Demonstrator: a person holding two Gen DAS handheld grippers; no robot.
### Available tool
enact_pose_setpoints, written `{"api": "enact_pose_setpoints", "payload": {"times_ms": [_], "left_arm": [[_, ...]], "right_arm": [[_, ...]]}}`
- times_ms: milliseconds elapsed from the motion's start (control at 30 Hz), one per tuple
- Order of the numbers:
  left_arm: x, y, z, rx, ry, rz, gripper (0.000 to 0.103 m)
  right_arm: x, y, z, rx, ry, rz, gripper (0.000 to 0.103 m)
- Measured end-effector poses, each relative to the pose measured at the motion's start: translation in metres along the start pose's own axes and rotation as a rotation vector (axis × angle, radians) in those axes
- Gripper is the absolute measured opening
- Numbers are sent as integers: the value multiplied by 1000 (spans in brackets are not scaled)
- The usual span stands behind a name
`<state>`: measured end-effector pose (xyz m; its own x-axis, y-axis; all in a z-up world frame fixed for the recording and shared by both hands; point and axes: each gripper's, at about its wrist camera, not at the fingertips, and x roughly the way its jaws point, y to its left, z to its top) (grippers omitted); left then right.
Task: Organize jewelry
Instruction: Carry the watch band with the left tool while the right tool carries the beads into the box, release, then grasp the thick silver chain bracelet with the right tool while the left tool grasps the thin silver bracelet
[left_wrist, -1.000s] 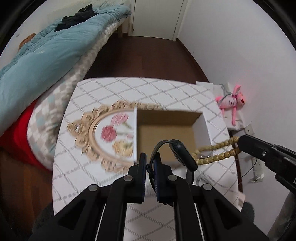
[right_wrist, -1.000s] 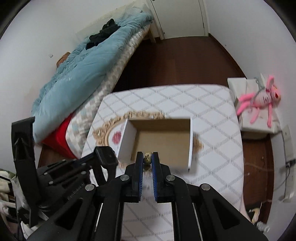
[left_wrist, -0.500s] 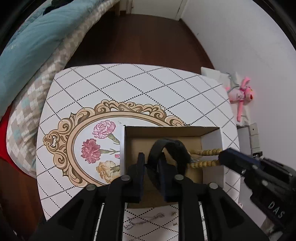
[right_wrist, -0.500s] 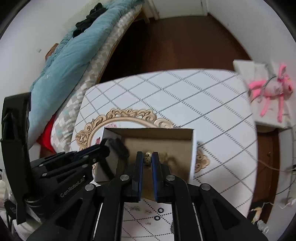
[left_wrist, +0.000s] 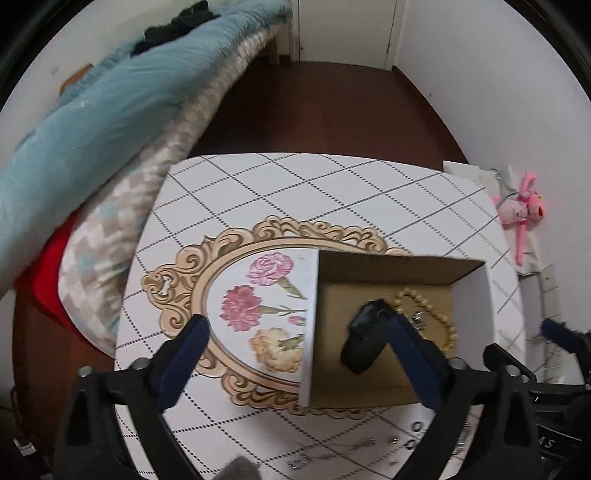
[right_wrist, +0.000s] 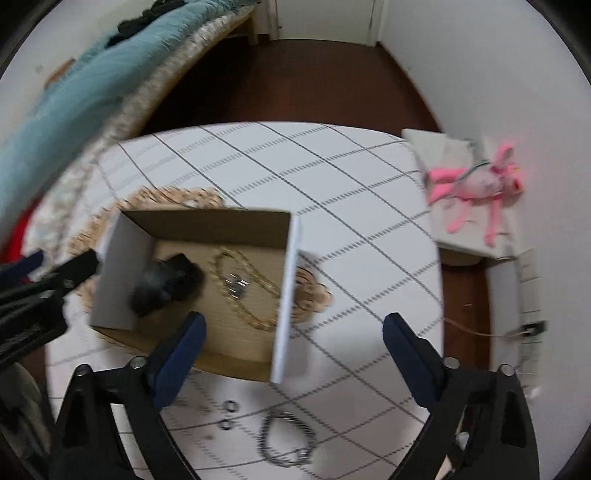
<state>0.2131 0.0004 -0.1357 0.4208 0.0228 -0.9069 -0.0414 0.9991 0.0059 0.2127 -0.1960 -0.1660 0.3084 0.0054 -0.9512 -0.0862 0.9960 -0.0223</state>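
An open cardboard box (left_wrist: 469, 306) (right_wrist: 284, 280) stands on the white table. Inside lie a black watch (left_wrist: 364, 338) (right_wrist: 164, 280), a gold bead necklace (left_wrist: 439, 317) (right_wrist: 251, 291) and small silver pieces (right_wrist: 236, 286). My left gripper (left_wrist: 299, 354) is open and empty, its jaws straddling the box's left wall above the watch. My right gripper (right_wrist: 293, 350) is open and empty, above the box's near right corner. A dark chain bracelet (right_wrist: 286, 441), two small rings (right_wrist: 229, 415) and a thin silver chain (left_wrist: 332, 454) lie on the table in front of the box.
The table (left_wrist: 295, 184) has a diamond grid and a gilt floral oval print (left_wrist: 258, 302). A bed with a teal duvet (left_wrist: 92, 122) lies left. A pink plush toy (left_wrist: 521, 210) (right_wrist: 476, 184) sits on a white box at the right. Dark wood floor lies beyond.
Both grippers have opened. The left let go of the black watch and the right let go of the bead necklace; both now lie in the box. Both grippers have drawn back.
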Motion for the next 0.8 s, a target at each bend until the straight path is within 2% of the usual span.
{"api": "enact_pose_setpoints", "payload": {"times_ms": [200, 367, 800], "left_arm": [[11, -1, -19, 40, -6, 48, 103], [9, 0, -26, 26, -17, 38, 103], [-49, -2, -44, -1, -133, 35, 103]], "right_arm": [[15, 3, -14, 7, 4, -35, 101], [13, 6, -22, 17, -26, -46, 102], [-53, 0, -44, 52, -181, -59, 102]]}}
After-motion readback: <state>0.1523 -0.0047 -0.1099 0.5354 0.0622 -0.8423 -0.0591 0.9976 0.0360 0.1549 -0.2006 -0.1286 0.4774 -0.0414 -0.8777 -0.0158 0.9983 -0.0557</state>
